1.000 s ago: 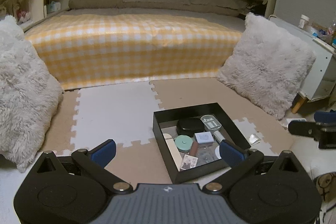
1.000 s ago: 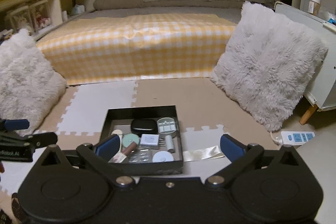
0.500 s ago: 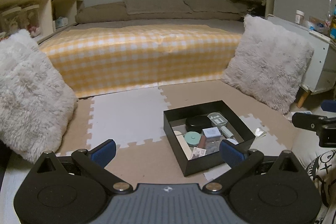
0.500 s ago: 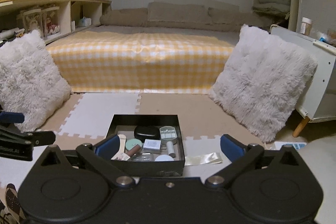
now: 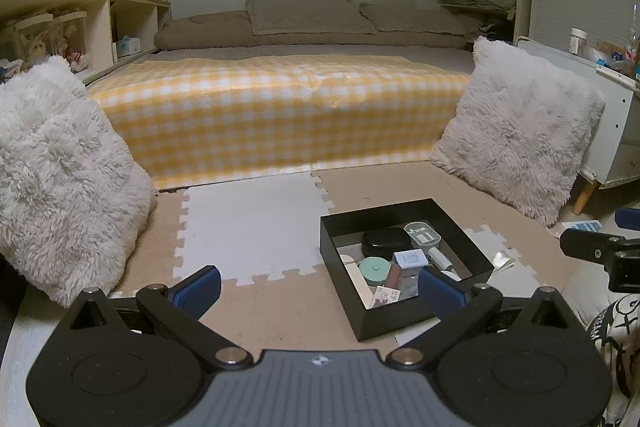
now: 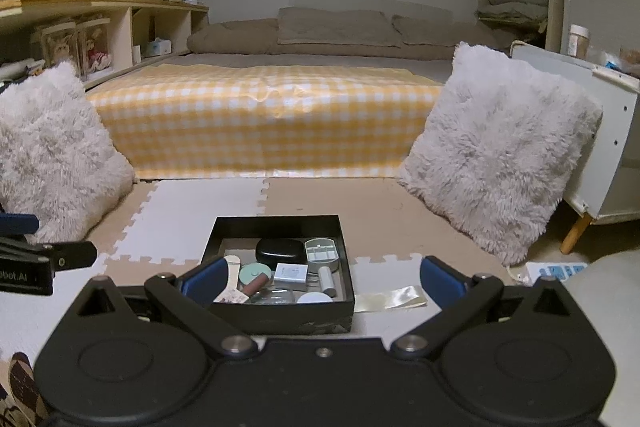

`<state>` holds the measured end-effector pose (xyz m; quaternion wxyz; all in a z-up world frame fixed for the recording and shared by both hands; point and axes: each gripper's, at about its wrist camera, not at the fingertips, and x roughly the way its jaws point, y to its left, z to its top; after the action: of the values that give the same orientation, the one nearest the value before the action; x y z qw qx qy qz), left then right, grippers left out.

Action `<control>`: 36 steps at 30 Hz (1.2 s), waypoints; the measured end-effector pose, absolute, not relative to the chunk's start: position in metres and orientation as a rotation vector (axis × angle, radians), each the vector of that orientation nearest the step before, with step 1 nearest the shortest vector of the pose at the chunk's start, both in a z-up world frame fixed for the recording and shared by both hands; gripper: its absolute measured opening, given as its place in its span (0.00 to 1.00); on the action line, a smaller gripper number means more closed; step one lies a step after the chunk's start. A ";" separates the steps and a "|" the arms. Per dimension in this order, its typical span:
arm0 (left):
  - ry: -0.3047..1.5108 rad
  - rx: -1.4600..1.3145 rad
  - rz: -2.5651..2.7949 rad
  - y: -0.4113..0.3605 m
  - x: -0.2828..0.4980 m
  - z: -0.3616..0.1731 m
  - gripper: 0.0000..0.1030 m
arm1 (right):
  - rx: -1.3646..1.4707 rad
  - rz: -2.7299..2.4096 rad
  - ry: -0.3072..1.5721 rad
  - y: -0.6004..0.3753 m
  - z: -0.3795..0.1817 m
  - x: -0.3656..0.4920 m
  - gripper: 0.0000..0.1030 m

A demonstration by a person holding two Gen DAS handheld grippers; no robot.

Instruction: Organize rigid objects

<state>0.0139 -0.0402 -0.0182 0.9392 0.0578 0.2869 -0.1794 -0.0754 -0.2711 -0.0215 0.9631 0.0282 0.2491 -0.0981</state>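
With both grippers, left [image 5: 318, 285] & right [image 6: 322, 277], spread wide & empty, approach black tray [image 6: 280, 317] at 12 o'clock, descending vertically onto one item w/o nudging neighbours.

Home bedroom; bed [image 5: 280, 107], fluffy cushions [image 6: 500, 155]

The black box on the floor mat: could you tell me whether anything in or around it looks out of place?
A shiny cream strip lies loose on the foam mat, beside the black box, while the other small items sit inside. Nothing looks spilled or damaged.
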 end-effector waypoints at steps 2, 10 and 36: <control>0.586 0.116 -0.365 -0.040 0.014 -0.018 1.00 | 0.058 -0.196 0.502 -0.271 -0.022 -0.076 1.00; 0.587 0.115 -0.363 -0.040 0.014 -0.018 1.00 | 0.054 -0.192 0.502 -0.270 -0.022 -0.076 1.00; 0.588 0.115 -0.365 -0.040 0.013 -0.018 1.00 | 0.046 -0.194 0.501 -0.268 -0.022 -0.077 1.00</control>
<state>0.0134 -0.0401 -0.0175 0.9391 0.0564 0.2880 -0.1789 -0.0766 -0.2683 -0.0223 0.9639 0.0226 0.2476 -0.0957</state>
